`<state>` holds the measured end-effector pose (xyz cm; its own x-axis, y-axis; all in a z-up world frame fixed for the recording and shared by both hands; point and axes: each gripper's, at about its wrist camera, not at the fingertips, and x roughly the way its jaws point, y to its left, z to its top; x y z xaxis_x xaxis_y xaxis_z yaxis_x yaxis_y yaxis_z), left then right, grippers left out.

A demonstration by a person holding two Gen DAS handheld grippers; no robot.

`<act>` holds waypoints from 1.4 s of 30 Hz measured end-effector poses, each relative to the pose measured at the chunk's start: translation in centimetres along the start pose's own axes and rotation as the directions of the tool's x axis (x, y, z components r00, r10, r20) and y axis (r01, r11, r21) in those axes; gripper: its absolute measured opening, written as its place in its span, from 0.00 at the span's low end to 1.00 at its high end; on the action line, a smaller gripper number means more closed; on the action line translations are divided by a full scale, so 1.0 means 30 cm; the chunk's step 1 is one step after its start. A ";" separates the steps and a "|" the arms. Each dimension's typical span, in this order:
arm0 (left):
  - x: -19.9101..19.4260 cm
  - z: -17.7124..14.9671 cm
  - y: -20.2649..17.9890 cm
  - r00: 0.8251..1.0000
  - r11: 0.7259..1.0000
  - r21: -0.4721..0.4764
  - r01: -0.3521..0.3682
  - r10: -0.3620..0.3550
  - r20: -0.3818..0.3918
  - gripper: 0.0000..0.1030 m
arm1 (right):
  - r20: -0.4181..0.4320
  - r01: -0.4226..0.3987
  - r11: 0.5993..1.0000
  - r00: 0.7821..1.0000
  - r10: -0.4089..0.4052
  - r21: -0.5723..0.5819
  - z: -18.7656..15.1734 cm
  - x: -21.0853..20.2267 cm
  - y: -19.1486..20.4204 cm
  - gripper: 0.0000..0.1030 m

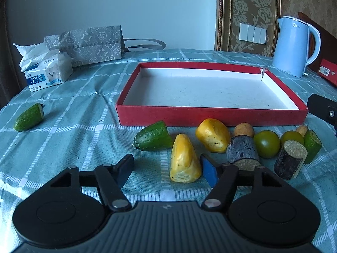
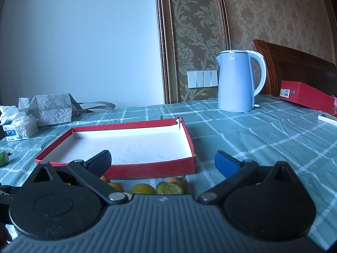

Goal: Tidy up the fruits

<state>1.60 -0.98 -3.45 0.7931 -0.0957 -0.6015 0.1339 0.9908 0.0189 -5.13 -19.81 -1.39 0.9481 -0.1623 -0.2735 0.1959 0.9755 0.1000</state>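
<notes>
In front of the red tray [image 1: 210,117], on the checked cloth of the desk [image 1: 73,126], I see the fruits lying in a loose row. Nearest my left tongs [image 1: 168,169] is a yellow cone-shaped piece [image 1: 184,160], pale and dimpled, its wide end toward me. It sits between the fingers; the blue pad on the right looks just beside it, the left finger stands apart, so I read these tongs as half-closed and not yet gripping. Behind it lie a green cucumber piece [image 1: 152,136], a second yellow chunk [image 1: 212,135], a small tan ball [image 1: 244,129], two green round fruits [image 1: 266,144] and two dark bark-skinned cylinders [image 1: 242,150]. Another cucumber piece [image 1: 29,117] lies well apart at the left.

The tray's white floor holds nothing. My right tongs [image 2: 163,161] stand wide over the tray's near wall, gripping nothing.
</notes>
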 end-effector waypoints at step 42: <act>-0.030 -0.013 -0.022 0.998 0.997 0.059 0.045 -0.047 0.036 0.28 | -0.008 0.018 0.996 1.000 -0.018 0.089 0.006 0.005 -0.055 1.00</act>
<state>0.57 -1.51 -3.24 0.8067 -0.1456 -0.5727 0.2041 0.9782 0.0389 -5.27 -21.47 -1.43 0.9425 -0.1783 -0.2825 0.2346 0.9553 0.1798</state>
